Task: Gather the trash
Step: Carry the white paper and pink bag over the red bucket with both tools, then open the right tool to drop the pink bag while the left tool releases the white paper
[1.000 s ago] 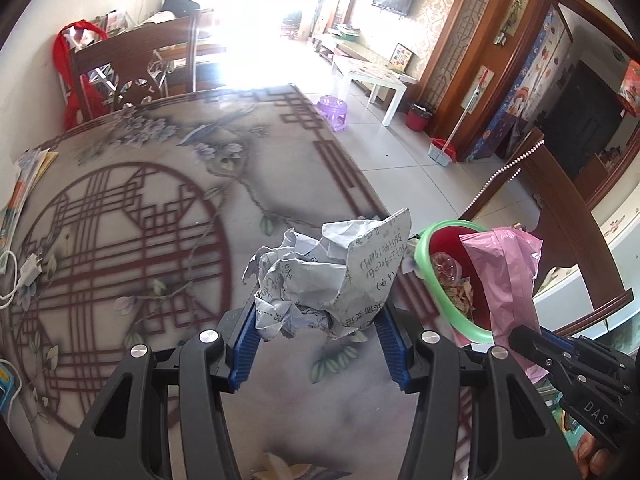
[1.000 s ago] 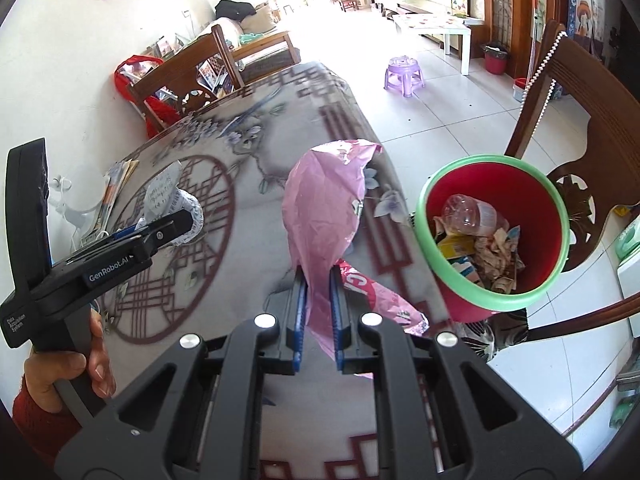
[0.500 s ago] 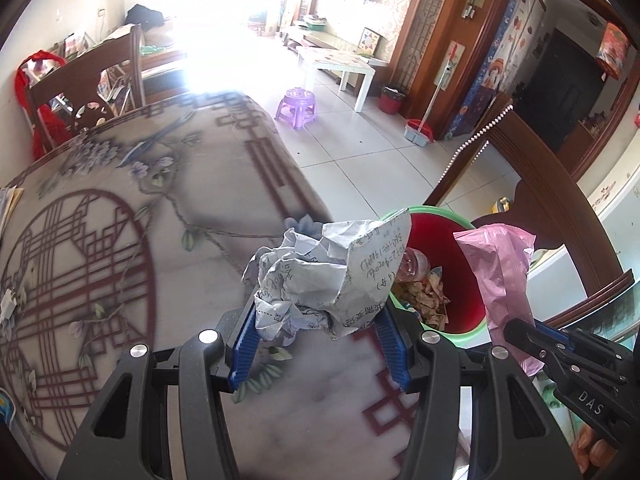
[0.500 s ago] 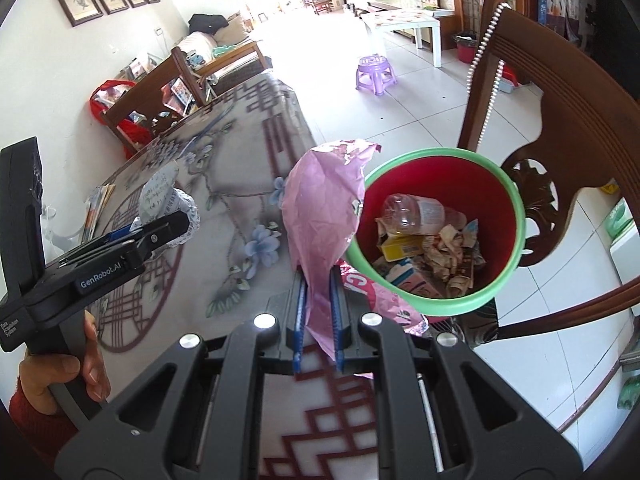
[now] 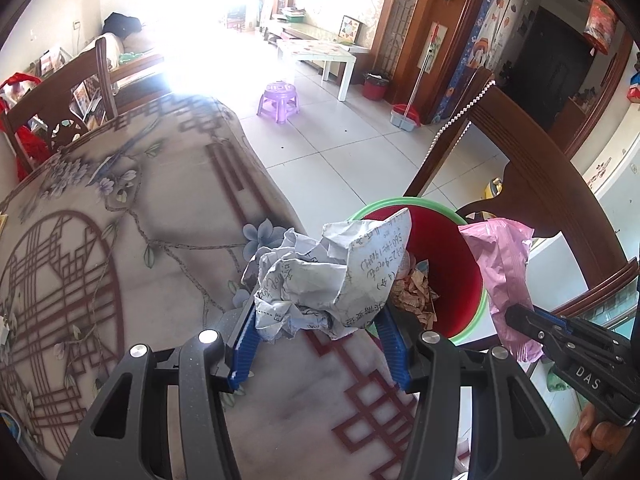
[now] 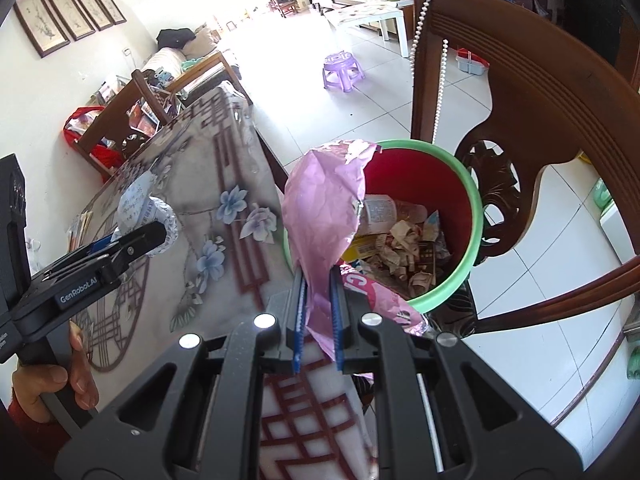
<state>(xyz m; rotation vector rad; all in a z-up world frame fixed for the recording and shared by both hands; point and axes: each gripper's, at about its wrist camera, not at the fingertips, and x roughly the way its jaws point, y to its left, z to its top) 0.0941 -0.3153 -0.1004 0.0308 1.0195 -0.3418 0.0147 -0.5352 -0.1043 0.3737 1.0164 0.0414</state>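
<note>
- The left gripper (image 5: pixel 320 344) pinches a crumpled paper (image 5: pixel 320 280) between its blue fingers, above the table's (image 5: pixel 140 260) edge, just beside the bin.
- The right gripper (image 6: pixel 318 320) has its fingers pressed on a pink wrapper (image 6: pixel 324 220), whose top leans over the bin's near rim.
- The red bin (image 6: pixel 448 184) with a green rim stands off the table's edge; it holds a plastic bottle (image 6: pixel 380 210) and paper scraps.
- A wooden chair (image 6: pixel 540 120) curves just behind the bin.
- Beyond lies open tiled floor (image 5: pixel 340 140) with a purple stool (image 5: pixel 278 98).
</note>
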